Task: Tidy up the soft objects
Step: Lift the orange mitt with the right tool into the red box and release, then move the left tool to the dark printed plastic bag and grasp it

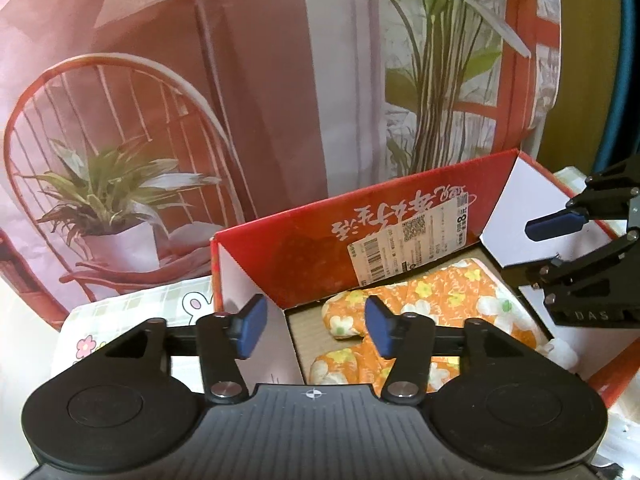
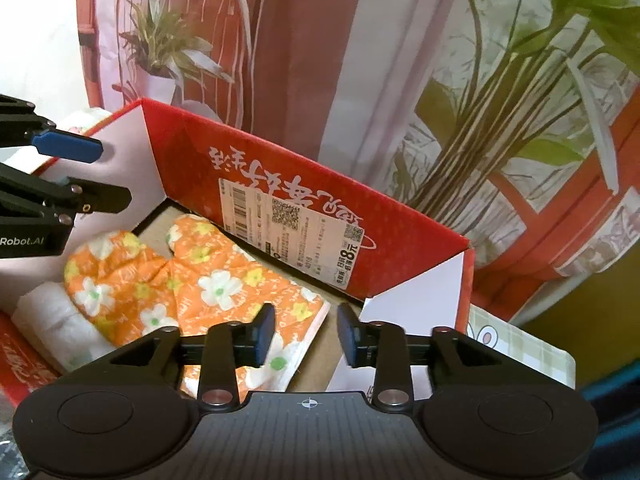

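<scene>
Oven mitts in orange cloth with white and yellow flowers lie flat inside the red cardboard box, on its brown floor, their thumbs pointing toward the far wall; a second mitt shows below the first in the left wrist view. White soft roll sits just beside the mitts, touching their near-left edge, inside the same box; what it is made of cannot be told. A shipping label is stuck on the inner face of the far flap, printed upside down from here; white inner flaps stand up at both ends of the box. Left gripper hovers over the box's left end, jaws wide apart and holding nothing; its blue pads frame the mitt's thumb without touching it. Right gripper hangs over the box's right end above the mitt's cuff, jaws apart at a middling width, also holding nothing. A checked cloth with cartoon flowers lies under the box; a printed backdrop of a chair and plants hangs behind.
</scene>
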{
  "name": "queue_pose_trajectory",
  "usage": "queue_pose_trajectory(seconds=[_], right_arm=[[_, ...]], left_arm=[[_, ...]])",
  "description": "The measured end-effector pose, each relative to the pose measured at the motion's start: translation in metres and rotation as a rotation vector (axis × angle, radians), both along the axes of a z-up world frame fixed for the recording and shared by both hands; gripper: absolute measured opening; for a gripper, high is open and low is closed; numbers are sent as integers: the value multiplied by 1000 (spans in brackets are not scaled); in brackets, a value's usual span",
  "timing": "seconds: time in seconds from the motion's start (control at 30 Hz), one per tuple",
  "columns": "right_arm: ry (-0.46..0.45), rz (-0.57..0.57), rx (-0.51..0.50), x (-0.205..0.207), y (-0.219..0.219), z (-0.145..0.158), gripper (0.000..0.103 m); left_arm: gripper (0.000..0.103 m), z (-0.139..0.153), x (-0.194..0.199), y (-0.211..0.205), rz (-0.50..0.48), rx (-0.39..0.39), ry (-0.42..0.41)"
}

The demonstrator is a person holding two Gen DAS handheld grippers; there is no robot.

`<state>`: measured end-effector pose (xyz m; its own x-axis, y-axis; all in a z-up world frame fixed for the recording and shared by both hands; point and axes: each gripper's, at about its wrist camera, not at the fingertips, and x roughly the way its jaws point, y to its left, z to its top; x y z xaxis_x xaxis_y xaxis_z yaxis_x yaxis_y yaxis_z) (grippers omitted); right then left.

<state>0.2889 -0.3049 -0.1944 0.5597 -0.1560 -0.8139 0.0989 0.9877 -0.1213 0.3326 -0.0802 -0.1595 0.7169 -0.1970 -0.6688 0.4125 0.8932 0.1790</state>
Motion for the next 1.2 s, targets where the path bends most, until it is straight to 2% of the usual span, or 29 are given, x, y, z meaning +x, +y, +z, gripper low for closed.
queue_pose_trajectory(seconds=[0.07, 0.13, 0.2, 0.23, 0.3, 0.33, 0.63, 0.73, 0.83, 0.93, 1.1, 1.2], right_arm=[[-16, -1, 10, -5, 2, 6, 46], [-35, -1, 17, -12, 6, 12, 61], [-59, -2, 20, -20, 10, 20, 72], [-72, -5, 21, -25, 12, 24, 75], [-91, -13, 23, -34, 15, 30, 95], [-108, -17, 17, -40, 18, 35, 100], [-262, -35, 52, -103, 42, 66, 103], [-318, -69, 68, -125, 50, 71, 103], [-351, -101, 63, -144, 60, 69, 103], [-355, -108, 75, -159, 67, 62, 103], [-310, -127, 167, -174, 76, 39, 103], [-275, -143, 205, -180, 82, 22, 103]], left_arm=[[70, 5, -6, 5, 6, -19, 0], [79, 10, -13, 10, 14, -38, -3], [91, 16, -22, 16, 20, -61, -6], [93, 19, -27, 20, 24, -73, -7], [99, 24, -39, 28, 33, -96, -13], [100, 26, -45, 32, 35, -107, -17], [103, 34, -100, 64, 72, -195, -25], [103, 31, -114, 71, 88, -200, -7], [103, 25, -129, 75, 107, -171, -11], [103, 19, -143, 79, 117, -152, -8], [103, 7, -157, 93, 134, -237, 52], [103, -1, -164, 97, 153, -251, 70]])
